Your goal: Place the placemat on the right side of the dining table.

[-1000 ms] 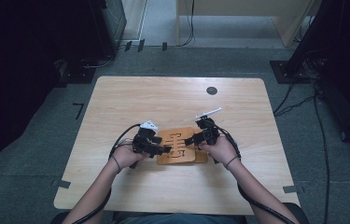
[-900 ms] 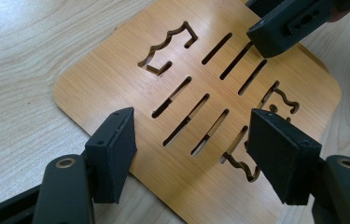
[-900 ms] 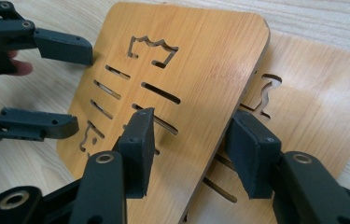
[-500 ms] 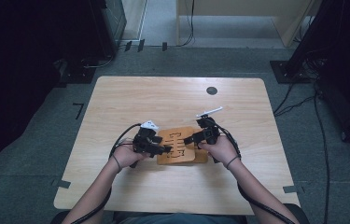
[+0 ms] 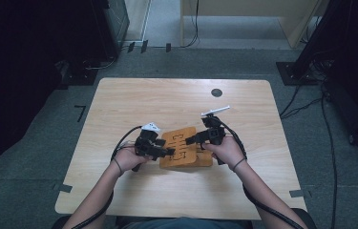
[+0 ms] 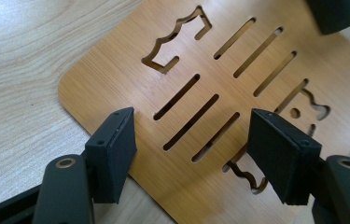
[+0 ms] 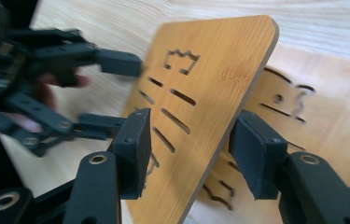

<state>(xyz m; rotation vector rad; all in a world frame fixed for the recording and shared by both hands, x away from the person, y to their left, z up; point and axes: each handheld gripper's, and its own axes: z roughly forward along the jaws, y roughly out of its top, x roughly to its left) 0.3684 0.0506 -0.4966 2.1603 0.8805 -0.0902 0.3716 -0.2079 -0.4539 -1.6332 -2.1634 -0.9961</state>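
A slotted bamboo board (image 7: 210, 60) stands tilted on edge, and a second slotted board (image 7: 312, 121) lies flat on the table behind it. In the high view the boards (image 5: 186, 160) sit near the table's front middle. My right gripper (image 7: 193, 119) is open. Its jaws straddle the tilted board's edge, and the right-hand pad stands clear of the wood. My left gripper (image 6: 191, 116) is open too, with its pads held apart just over a board's face (image 6: 116, 79). From above, the left gripper (image 5: 169, 152) meets the boards from the left and the right gripper (image 5: 191, 140) from the right.
The light wooden table (image 5: 133, 100) has a small black round mark (image 5: 216, 92) at the back right. Dark cabinets and cables (image 5: 310, 105) stand on the grey floor around it. A person's forearms come in from the front edge.
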